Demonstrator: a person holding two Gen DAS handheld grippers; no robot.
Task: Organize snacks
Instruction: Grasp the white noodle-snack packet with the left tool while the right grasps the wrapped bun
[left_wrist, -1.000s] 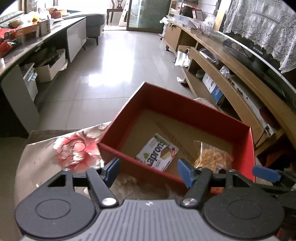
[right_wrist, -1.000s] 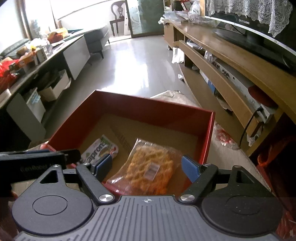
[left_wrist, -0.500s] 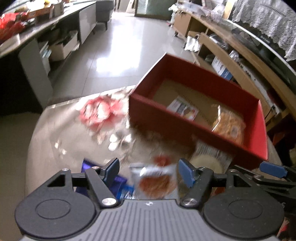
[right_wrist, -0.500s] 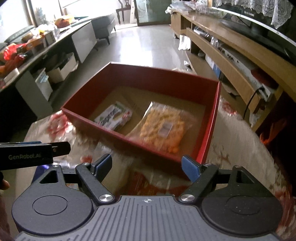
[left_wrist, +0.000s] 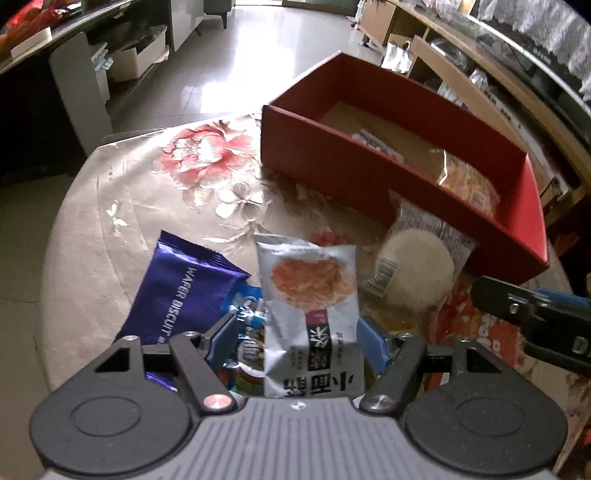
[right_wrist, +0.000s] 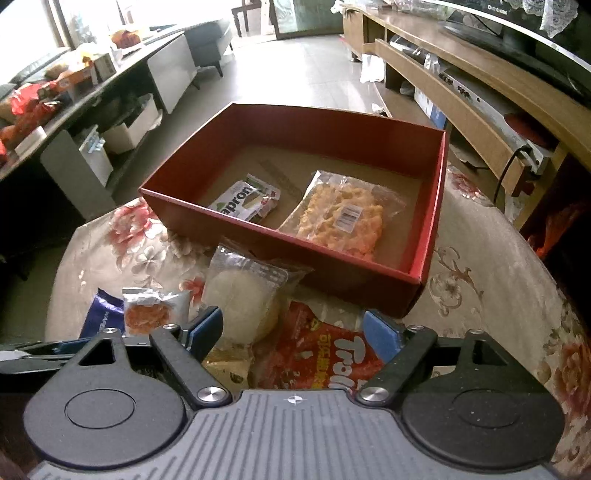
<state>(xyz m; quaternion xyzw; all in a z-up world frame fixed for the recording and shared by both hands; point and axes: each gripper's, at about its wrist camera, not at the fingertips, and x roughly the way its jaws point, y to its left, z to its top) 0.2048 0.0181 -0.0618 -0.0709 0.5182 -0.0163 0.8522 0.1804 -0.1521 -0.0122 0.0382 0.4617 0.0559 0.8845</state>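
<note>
A red box stands at the table's far side. Inside it lie a green-white packet and a clear bag of yellow snacks. In front of the box lie loose snacks: a purple wafer biscuit pack, a silver packet with an orange picture, a round white cake in clear wrap, and a red packet. My left gripper hangs open over the silver packet, which lies between its fingers. My right gripper is open above the red packet and the cake.
A floral cloth covers the round table. A small blue packet peeks from under the silver one. A long wooden TV bench runs along the right. At the left, across tiled floor, stands a cluttered sideboard.
Both grippers have drawn back from over the red box toward the near side of the table and tilted down. The loose snacks have come into view under them. Both stay open and empty.
</note>
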